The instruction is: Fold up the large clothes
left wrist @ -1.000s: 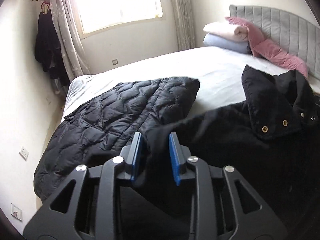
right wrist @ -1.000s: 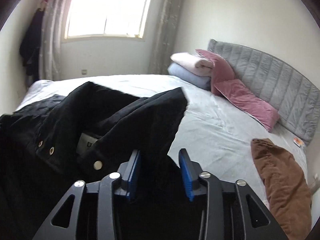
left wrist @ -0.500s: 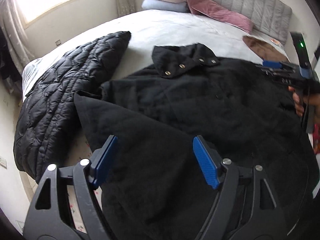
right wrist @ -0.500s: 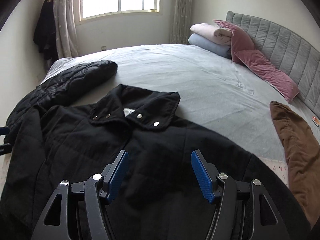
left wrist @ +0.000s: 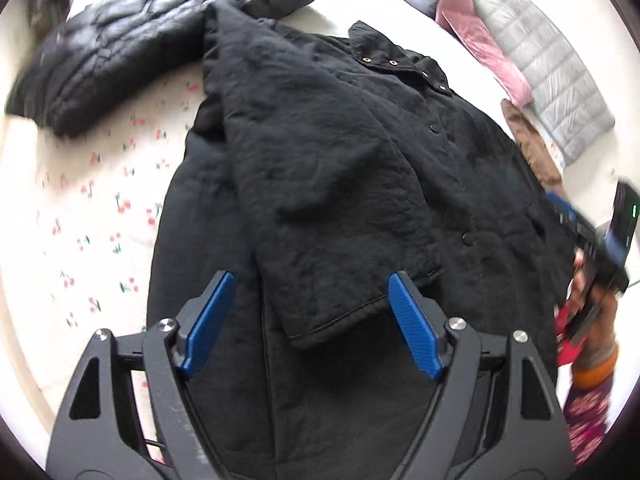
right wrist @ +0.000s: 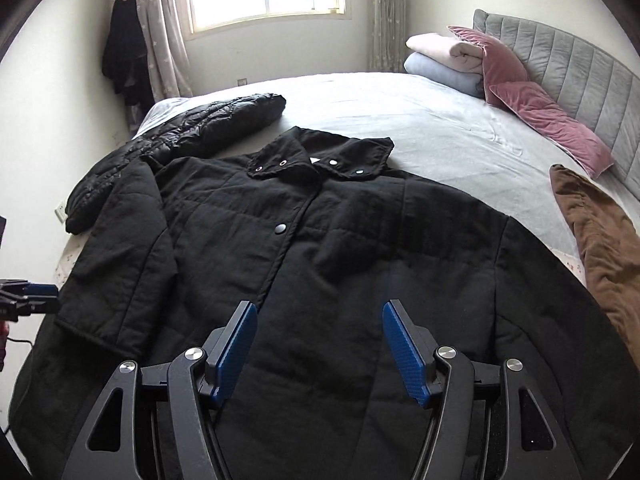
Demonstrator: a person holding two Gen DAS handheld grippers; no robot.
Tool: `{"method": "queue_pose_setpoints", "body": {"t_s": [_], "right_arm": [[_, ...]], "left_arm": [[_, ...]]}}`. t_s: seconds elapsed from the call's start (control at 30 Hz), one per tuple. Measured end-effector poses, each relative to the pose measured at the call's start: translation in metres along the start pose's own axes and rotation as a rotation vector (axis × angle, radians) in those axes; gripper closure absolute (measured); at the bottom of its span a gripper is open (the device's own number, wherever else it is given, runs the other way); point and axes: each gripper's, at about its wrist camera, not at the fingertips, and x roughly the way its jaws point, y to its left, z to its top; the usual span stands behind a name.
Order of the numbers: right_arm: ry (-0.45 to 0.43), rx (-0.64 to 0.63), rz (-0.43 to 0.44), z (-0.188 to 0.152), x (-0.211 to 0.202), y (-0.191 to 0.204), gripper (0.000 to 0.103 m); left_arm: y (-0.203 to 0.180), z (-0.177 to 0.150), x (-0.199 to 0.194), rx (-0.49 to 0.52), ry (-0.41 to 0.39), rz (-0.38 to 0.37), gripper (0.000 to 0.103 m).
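Note:
A large black quilted coat (right wrist: 320, 248) lies spread front-up on the bed, collar toward the far side, snaps down the middle. In the left wrist view the coat (left wrist: 340, 168) has one sleeve folded across its front, the cuff lying between my fingers. My left gripper (left wrist: 310, 320) is open above that cuff and holds nothing. My right gripper (right wrist: 318, 348) is open above the coat's lower front and holds nothing. It also shows at the right edge of the left wrist view (left wrist: 592, 240).
A black puffer jacket (right wrist: 180, 132) lies beside the coat at the bed's far left. A brown garment (right wrist: 600, 240) lies at the right. Pink pillows (right wrist: 540, 116) and folded blankets (right wrist: 444, 60) sit by the grey headboard (right wrist: 580, 64). The bed sheet (left wrist: 88, 200) shows at the left.
Both grippers let go of the coat and opened. The coat dropped flat onto the bed. Both grippers pulled back above it, and the left one now looks down on the folded sleeve.

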Motion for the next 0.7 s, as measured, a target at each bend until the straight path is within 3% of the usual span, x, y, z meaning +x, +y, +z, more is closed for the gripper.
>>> {"method": "queue_pose_setpoints", "body": {"t_s": [0.13,0.17,0.27,0.37,0.43,0.57,0.7], "right_arm": [[0.008,0.032,0.030,-0.016,-0.009,0.004,0.037],[0.012,0.042,0.038,-0.020,-0.009,0.005,0.037],[0.034,0.058,0.053,-0.030,-0.011,0.008,0.037],[0.048,0.041,0.040,-0.039,-0.013,0.010,0.037],[0.055,0.028,0.020,-0.042,-0.015,0.009,0.037],[0.058,0.045,0.001,-0.043,-0.018,-0.001,0.037],[0.058,0.080,-0.009,-0.043,-0.018,-0.010,0.037]], "left_arm": [[-0.002,0.000,0.012,-0.017,0.023,-0.043,0.030],[-0.002,0.001,0.016,-0.022,0.034,-0.044,0.042],[-0.010,0.004,0.022,0.024,0.033,0.016,0.096],[-0.013,0.013,0.002,0.054,0.010,0.034,0.097],[-0.015,0.024,-0.028,0.113,-0.045,0.097,0.097],[-0.005,0.055,-0.097,0.186,-0.165,0.289,0.097],[0.020,0.089,-0.153,0.207,-0.268,0.556,0.097]]}}
